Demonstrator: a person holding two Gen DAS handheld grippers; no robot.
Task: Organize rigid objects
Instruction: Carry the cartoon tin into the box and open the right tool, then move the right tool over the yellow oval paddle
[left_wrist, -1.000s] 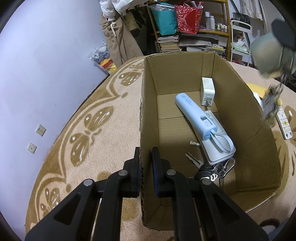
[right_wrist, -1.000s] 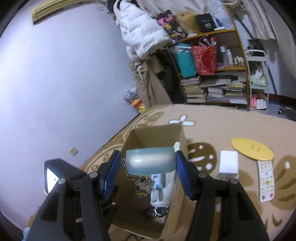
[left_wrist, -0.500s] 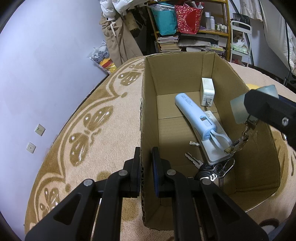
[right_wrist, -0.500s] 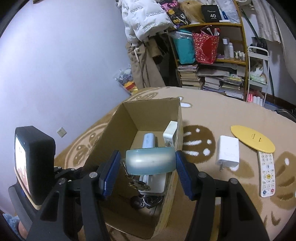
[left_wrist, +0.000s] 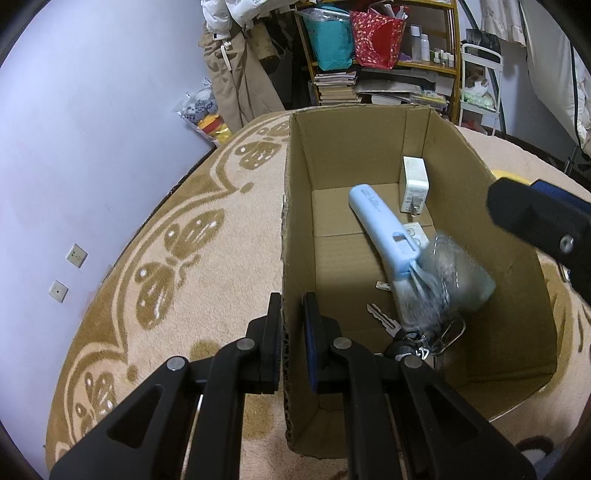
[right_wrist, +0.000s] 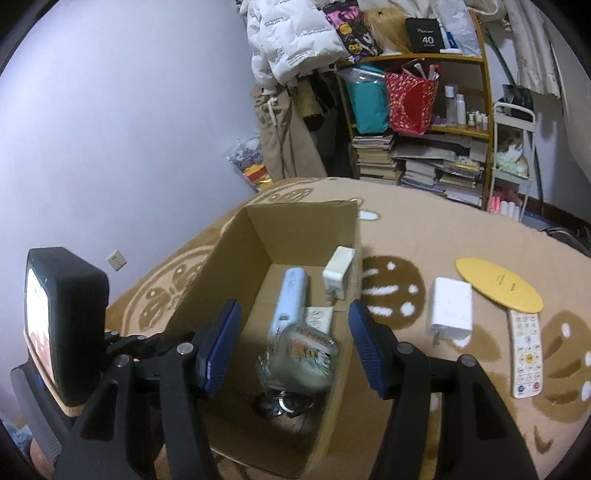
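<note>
Your left gripper (left_wrist: 291, 325) has its jaws clamped on the near wall of the box (left_wrist: 491, 206), one pad outside and one inside. Your right gripper (right_wrist: 293, 347) has just been opening its jaws; they stand wide and nothing is pressed between the pads. The pale green case (right_wrist: 303, 360) (blurred, with a keyring trinket) sits below and just ahead of those open jaws, inside the box, clear of both pads. It lies over the near end of the blue device (right_wrist: 290, 299), with the keys (right_wrist: 284, 404) under it. A white charger (right_wrist: 340, 273) stands further ahead against the box's right wall. To the right of your right jaws, outside the box on the carpet (right_wrist: 424, 236), lie a second charger (right_wrist: 450, 314), a yellow disc (right_wrist: 498, 288) and a remote (right_wrist: 524, 358).
</note>
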